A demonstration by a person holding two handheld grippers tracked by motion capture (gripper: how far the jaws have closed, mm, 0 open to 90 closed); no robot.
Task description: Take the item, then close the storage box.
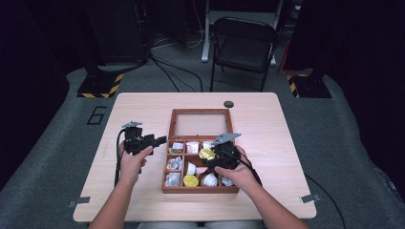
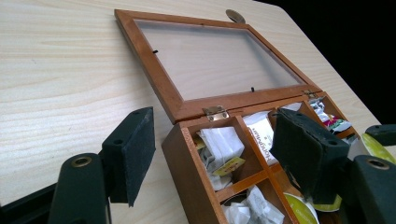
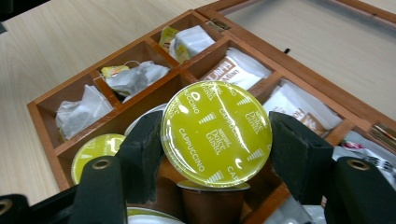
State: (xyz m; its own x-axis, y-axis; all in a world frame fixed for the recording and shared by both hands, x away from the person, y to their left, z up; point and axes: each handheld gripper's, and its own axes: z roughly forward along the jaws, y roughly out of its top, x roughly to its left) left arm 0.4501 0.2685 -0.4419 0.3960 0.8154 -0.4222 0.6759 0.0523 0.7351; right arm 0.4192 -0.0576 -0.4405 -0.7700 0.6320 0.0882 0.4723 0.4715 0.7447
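A wooden compartment box [image 1: 165,171] sits mid-table with its glass lid [image 1: 200,123] laid flat open behind it. My right gripper [image 1: 208,155] hovers over the box's right half, shut on a brown coffee capsule with a yellow-green "Cappuccino" foil top [image 3: 215,133], both pads [image 3: 144,149] pressing its rim. My left gripper [image 1: 162,140] rests at the box's left side. In the left gripper view it [image 2: 212,121] stands open, one jaw over the table, the other over the compartments, with the box's back-left corner [image 2: 180,140] between them untouched.
Compartments hold tea bags [image 3: 133,77], sachets [image 3: 236,67] and more capsules [image 1: 190,181], one yellow-topped [image 3: 95,149]. A small dark disc [image 1: 229,104] lies behind the lid. Bare wood table [image 1: 138,107] surrounds the box. A folding chair [image 1: 243,45] stands beyond the far edge.
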